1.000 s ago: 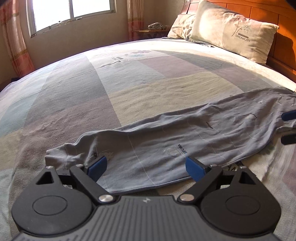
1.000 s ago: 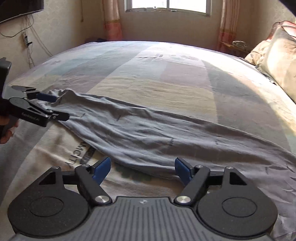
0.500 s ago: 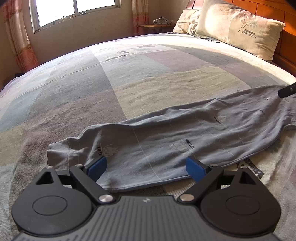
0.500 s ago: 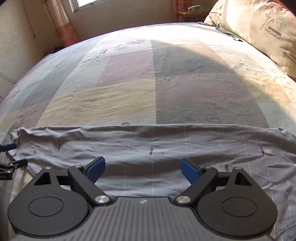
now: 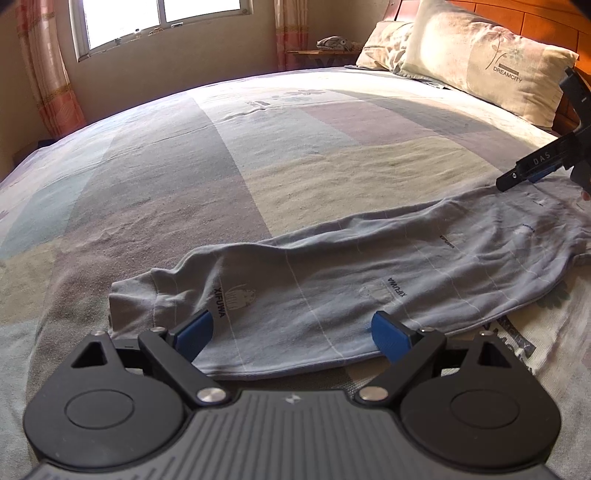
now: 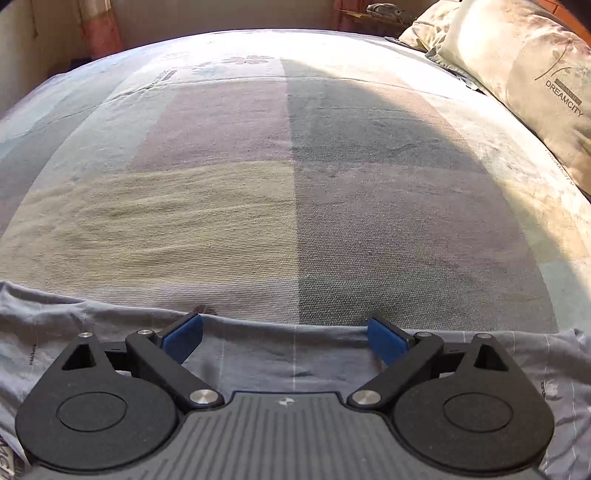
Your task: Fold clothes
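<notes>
A long grey-blue garment (image 5: 369, 273) with thin pale lines and "XIFUWA" prints lies stretched flat across the bed. My left gripper (image 5: 291, 332) stands open over the garment's near hem, close to its left end, blue pads wide apart and off the cloth. My right gripper (image 6: 284, 338) hovers over the garment's (image 6: 277, 354) far edge. Its jaws are opening, with cloth below the gap and neither pad pressing on it. In the left wrist view one of its fingers (image 5: 517, 175) shows above the garment's far right end.
The patchwork bedspread (image 5: 240, 166) stretches wide beyond the garment. Two pillows (image 5: 487, 62) lean on the wooden headboard at the right. A window (image 5: 159, 22) and curtains lie beyond the bed's far side, and a small shelf (image 5: 325, 51) stands beside the pillows.
My right gripper has travelled from the garment's near side across to its far edge and spread its jaws wider. The left gripper has stayed put over the near hem.
</notes>
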